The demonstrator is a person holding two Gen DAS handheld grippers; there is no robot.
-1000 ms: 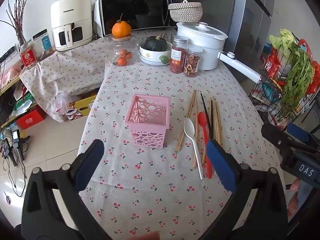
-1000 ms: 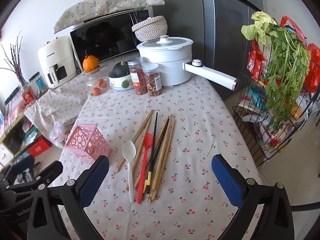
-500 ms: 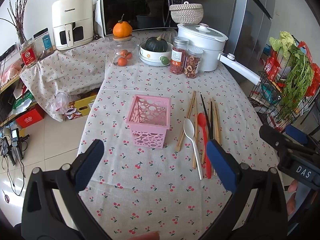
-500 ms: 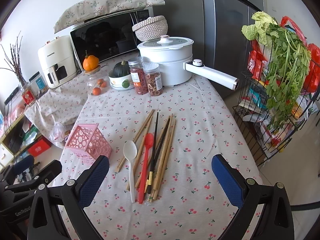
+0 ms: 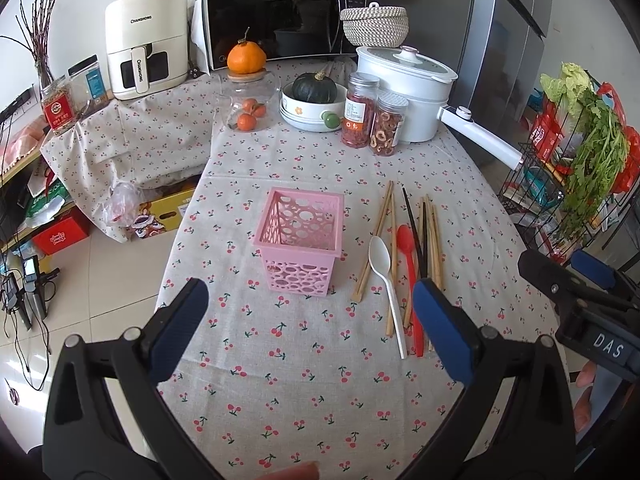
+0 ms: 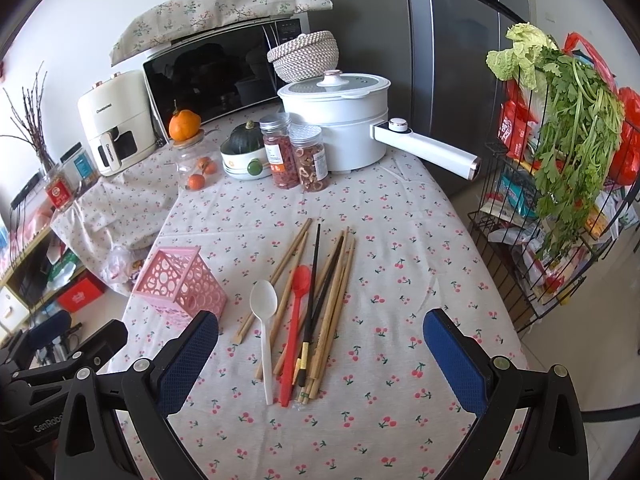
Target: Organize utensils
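Note:
A pink perforated holder (image 5: 301, 240) (image 6: 180, 282) stands upright and empty on the cherry-print tablecloth. To its right lie a white spoon (image 5: 386, 280) (image 6: 265, 328), a red spoon (image 5: 410, 280) (image 6: 295, 320), several wooden chopsticks (image 5: 434, 240) (image 6: 340, 292) and black chopsticks (image 5: 414, 226) (image 6: 314, 280). My left gripper (image 5: 306, 332) is open and empty, above the table in front of the holder. My right gripper (image 6: 320, 354) is open and empty, above the near ends of the utensils; it also shows at the right edge of the left wrist view (image 5: 580, 292).
At the back stand a white pot with a long handle (image 5: 404, 88) (image 6: 340, 128), two spice jars (image 5: 374, 118) (image 6: 296, 156), a bowl with a squash (image 5: 314, 100), a glass jar with oranges (image 5: 246, 98), a microwave (image 5: 280, 12). A wire rack with greens (image 6: 560, 184) stands right of the table.
Both grippers have shifted slightly forward toward the table; the utensils and holder sit a little closer in view. Nothing on the table has moved.

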